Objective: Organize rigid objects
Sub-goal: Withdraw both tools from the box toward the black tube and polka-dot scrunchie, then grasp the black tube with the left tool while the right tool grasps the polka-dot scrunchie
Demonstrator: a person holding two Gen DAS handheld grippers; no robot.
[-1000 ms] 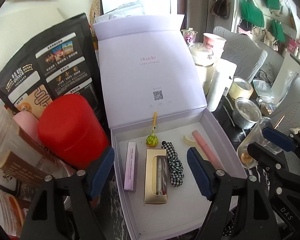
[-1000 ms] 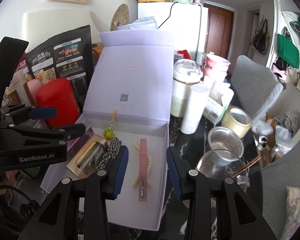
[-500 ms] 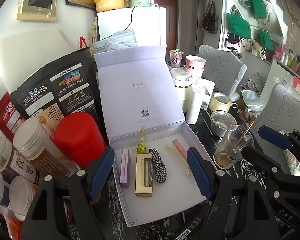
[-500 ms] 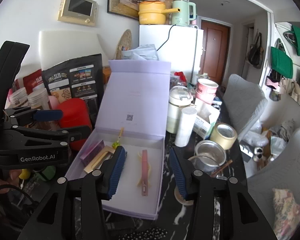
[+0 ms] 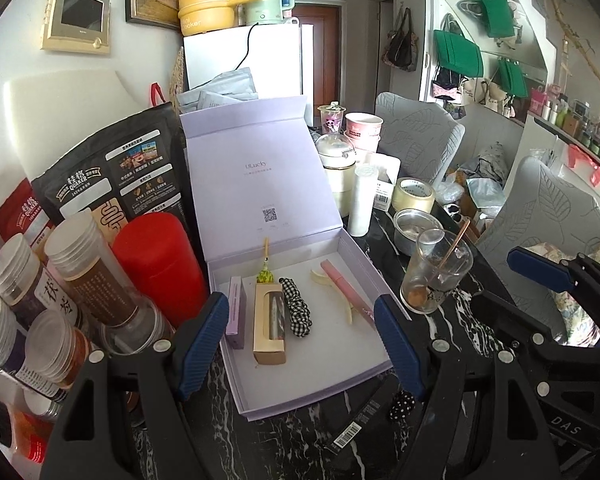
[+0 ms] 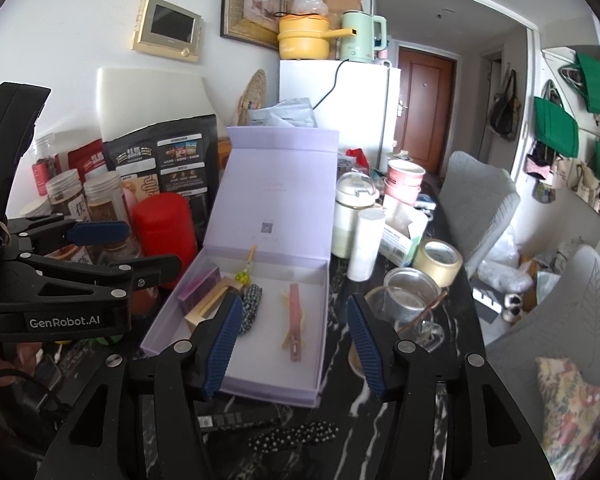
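Observation:
An open lilac box (image 5: 340,376) lies on the dark marble table with its lid up; it also shows in the right wrist view (image 6: 308,356). Inside it lie a purple carton (image 5: 236,316), a gold window box (image 5: 270,326), a checked scrunchie (image 5: 296,312), a green charm (image 5: 265,276) and a pink stick (image 5: 346,290) on a cream clip. My left gripper (image 5: 300,344) is open and empty above the box's front. My right gripper (image 6: 294,346) is open and empty over the box's front right.
A black barcode tube (image 5: 358,424) and a dotted black hair tie (image 5: 401,404) lie in front of the box. A red canister (image 5: 156,264) and jars (image 5: 84,268) stand left. A glass with a spoon (image 5: 436,272), a tin (image 5: 416,228), a tape roll (image 5: 414,196) stand right.
Both grippers have pulled back and up from the box, so more of the table and room shows. Both stay open and empty. The things in the box have not moved.

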